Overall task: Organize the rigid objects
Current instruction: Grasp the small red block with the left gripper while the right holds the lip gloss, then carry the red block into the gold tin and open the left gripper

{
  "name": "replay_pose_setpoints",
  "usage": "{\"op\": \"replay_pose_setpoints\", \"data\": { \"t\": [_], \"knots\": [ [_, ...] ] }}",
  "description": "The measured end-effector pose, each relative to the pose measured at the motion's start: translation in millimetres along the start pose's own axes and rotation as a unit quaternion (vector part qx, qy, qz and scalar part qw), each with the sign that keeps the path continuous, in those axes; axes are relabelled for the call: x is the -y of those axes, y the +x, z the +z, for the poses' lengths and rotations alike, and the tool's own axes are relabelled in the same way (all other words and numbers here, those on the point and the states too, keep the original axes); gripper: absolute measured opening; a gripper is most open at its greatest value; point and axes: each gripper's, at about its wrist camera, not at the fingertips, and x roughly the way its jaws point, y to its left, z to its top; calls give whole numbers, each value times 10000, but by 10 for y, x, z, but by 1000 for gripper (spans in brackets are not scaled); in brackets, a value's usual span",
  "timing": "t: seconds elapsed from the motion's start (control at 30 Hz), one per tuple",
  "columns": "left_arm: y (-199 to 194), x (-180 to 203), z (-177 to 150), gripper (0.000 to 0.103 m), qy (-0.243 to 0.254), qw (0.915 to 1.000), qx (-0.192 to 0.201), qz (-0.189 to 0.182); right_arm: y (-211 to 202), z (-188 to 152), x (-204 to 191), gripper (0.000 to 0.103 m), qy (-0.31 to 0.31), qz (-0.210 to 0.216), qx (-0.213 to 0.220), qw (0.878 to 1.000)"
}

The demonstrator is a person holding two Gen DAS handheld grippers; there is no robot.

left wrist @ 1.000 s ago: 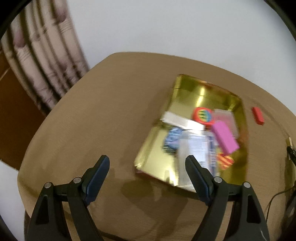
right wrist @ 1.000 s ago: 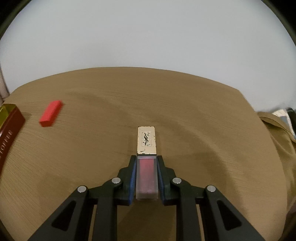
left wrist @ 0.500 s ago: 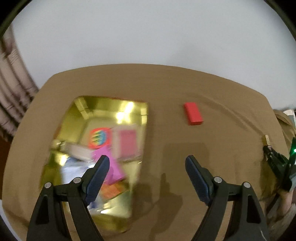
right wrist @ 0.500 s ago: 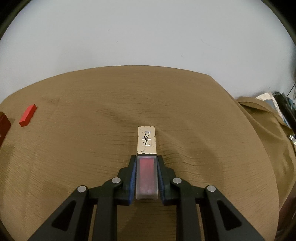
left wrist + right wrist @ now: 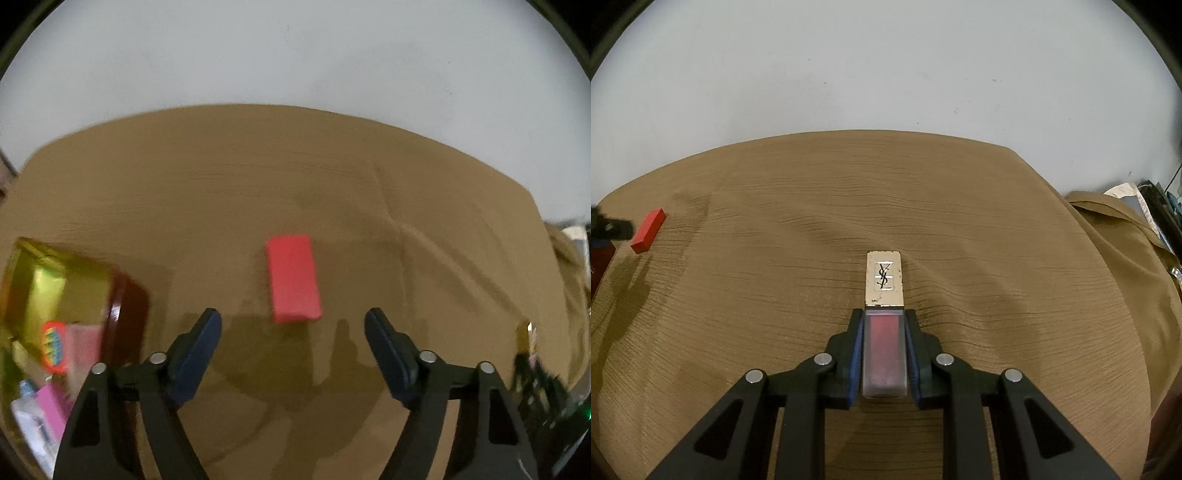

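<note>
Gold tray (image 5: 35,288): sits at the far left of the left wrist view, on the tabletop, with a dark red outer wall facing the middle of the scene; the picture is blurred here.
Tray contents: a round red piece with rainbow stripes (image 5: 54,347), a pale pink flat piece (image 5: 84,345) just beside it, a bright pink block (image 5: 51,410) and a white packet (image 5: 29,428) lower down; all lie inside the tray, and finer detail cannot be told.
Left claw (image 5: 293,341): its dark blue pads stand wide apart and are closing; nothing is between them, and it hangs above the cloth, pointing steeply down.
Red block (image 5: 293,278): lies flat on the tabletop just ahead of the left claw's tips, roughly centred on the gap, clear of both pads and apart from the tray. In the right wrist view the same block (image 5: 648,230) shows far off at the left edge.
Tabletop (image 5: 258,177): covered by a ribbed tan cloth with soft folds, running back to a plain pale wall.
Right claw (image 5: 884,343): narrow, clamped on the lip gloss tube.
Lip gloss tube (image 5: 884,325): held lengthwise between the right claw's blue pads, its clear body with red filling in the grip and its gold cap with a black monogram sticking out forward over the cloth.
Far right: some clutter (image 5: 1145,199) beyond the cloth's edge, too small to name.
</note>
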Motion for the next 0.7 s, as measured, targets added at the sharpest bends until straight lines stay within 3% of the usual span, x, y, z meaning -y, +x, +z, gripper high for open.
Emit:
{"op": "replay_pose_setpoints", "data": {
  "t": [0.17, 0.37, 0.43, 0.7],
  "knots": [
    [231, -10, 164, 59, -224, 9995, -216, -28, 21, -11, -9, 21, 36, 49, -9, 10000],
    [296, -53, 185, 41, -186, 9997, -80, 127, 15, -3, 3, 21, 63, 84, -11, 9999],
    [295, -38, 183, 29, -126, 9996, -29, 232, 16, -4, 1, 21, 66, 83, -10, 9999],
    [227, 36, 16, 27, 155, 9990, 132, 409, -3, 2, 6, 21, 31, 38, -9, 10000]
  ]
}}
